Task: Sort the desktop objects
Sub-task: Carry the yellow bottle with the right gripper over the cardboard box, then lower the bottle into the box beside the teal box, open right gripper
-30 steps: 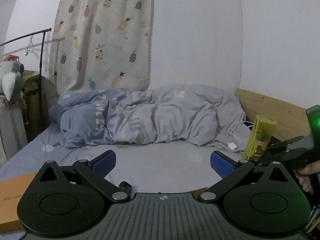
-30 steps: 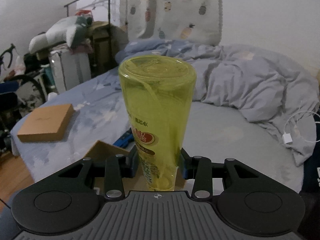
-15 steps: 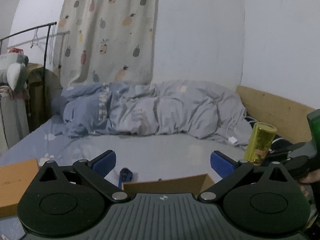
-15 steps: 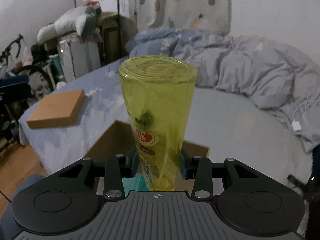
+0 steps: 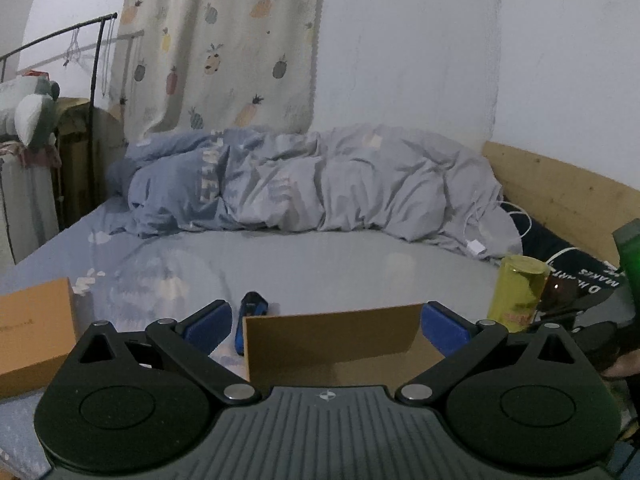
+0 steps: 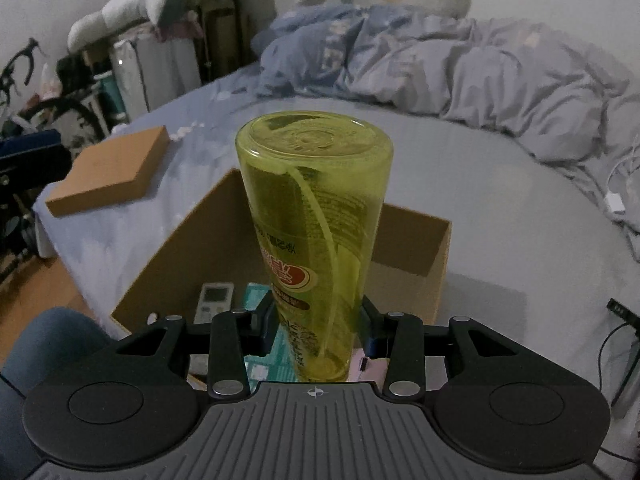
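Fingers of the right gripper (image 6: 316, 330) are clamped from both sides on the lower part of a yellow bottle (image 6: 316, 216), a tall see-through plastic cylinder that widens toward its flat, ringed far end and carries a red and white label low on its body. A thin tube curves down through its yellow inside. It hangs over an open cardboard box (image 6: 412, 240), a plain brown carton with straight matte walls that sits on the bed (image 6: 500, 240). Inside the box lie a white remote control (image 6: 214, 300) with a small screen, a teal packet (image 6: 256, 296) and, at the near edge, something pale pink (image 6: 370, 364) that I cannot identify. The left gripper (image 5: 326, 322) stands wide open with nothing between its blue pads (image 5: 444, 326), just above the box's far wall. A blue utility knife (image 5: 250, 320) lies on the smooth grey-blue sheet just beside that wall. A flat brown box (image 6: 110, 184), closed, rests well to the left on the sheet. A rumpled grey-blue duvet (image 5: 320, 184) is heaped at the back of the bed, with a white charger cable (image 5: 478, 246) trailing from under it.
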`<act>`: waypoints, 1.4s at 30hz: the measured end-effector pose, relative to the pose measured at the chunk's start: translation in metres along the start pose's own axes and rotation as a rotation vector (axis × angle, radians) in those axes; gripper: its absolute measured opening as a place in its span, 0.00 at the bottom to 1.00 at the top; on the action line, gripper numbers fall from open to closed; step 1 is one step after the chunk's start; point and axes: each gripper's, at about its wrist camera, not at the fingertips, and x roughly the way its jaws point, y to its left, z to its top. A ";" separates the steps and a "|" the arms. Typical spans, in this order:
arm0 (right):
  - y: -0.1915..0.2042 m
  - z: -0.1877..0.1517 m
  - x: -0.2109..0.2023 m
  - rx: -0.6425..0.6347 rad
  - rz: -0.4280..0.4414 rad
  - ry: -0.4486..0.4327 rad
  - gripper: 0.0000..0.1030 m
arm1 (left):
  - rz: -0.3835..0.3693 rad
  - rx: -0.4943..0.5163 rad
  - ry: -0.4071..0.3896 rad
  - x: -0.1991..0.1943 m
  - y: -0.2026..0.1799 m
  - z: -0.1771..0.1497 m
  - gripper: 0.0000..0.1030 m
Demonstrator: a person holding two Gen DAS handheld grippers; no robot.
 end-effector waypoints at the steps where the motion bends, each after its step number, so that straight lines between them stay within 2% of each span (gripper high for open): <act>1: 0.000 -0.002 0.004 0.001 -0.002 0.008 0.42 | 0.002 0.000 0.003 0.002 0.001 -0.002 1.00; 9: -0.003 -0.012 0.036 0.008 -0.020 0.082 0.42 | 0.010 -0.041 0.047 0.018 0.012 -0.023 1.00; 20: -0.006 -0.014 0.078 0.046 -0.024 0.139 0.42 | 0.012 -0.029 0.112 0.034 0.016 -0.045 1.00; 28: -0.011 -0.016 0.098 0.070 -0.046 0.171 0.42 | 0.033 -0.016 0.123 0.044 0.017 -0.045 1.00; 42: -0.007 -0.016 0.138 0.025 -0.092 0.255 0.43 | 0.013 -0.045 0.164 0.054 0.023 -0.052 1.00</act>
